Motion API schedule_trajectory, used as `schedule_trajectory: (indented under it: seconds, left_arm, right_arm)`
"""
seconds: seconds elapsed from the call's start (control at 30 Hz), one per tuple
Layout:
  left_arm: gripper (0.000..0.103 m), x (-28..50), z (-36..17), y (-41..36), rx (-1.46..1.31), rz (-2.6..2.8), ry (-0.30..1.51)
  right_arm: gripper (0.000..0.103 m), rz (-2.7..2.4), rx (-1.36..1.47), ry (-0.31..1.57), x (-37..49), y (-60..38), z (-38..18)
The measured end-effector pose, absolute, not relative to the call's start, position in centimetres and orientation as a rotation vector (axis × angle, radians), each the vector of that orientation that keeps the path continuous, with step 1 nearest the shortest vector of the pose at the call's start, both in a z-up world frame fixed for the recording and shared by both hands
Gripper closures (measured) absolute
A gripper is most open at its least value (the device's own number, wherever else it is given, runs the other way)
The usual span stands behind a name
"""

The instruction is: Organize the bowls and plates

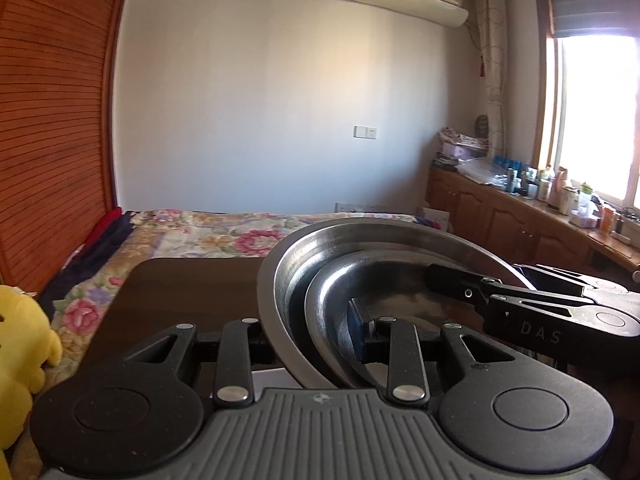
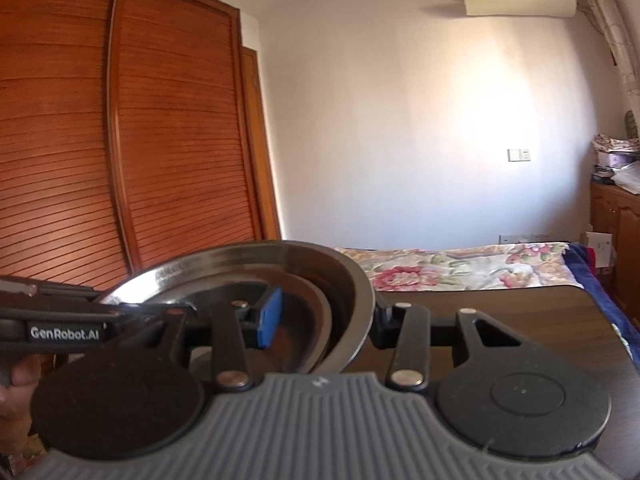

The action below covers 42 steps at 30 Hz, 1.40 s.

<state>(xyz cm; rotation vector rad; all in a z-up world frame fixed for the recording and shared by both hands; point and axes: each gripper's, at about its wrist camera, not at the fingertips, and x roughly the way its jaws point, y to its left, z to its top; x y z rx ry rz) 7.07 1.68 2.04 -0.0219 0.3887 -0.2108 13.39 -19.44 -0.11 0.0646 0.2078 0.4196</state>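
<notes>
Sunlit bedroom walls fill the upper half of both views, with a louvred wooden wardrobe [image 2: 120, 128] at left, a floral bedspread [image 1: 192, 232] mid-frame and a dark tabletop [image 1: 180, 300] below it. Two nested steel dishes sit at lower centre: a large steel bowl [image 1: 360, 236] with a smaller steel plate [image 1: 332, 300] inside. The left gripper [image 1: 316, 334] has its fingers closed to a narrow gap across both rims on the left side, blue pad inside; the right gripper [image 2: 324, 320] likewise clamps the stack's right side. A yellow plush toy [image 1: 20, 352] sits at lower left
</notes>
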Motion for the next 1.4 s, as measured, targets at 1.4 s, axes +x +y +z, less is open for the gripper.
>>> schedule_trajectory:
  seconds: [1.4]
  left_arm:
    - [0.071,8.3,-4.8,5.3,-0.075,-0.133,0.535]
  right_arm:
    - [0.057,0.459,-0.006,0.371,14.7,-14.5,-5.0]
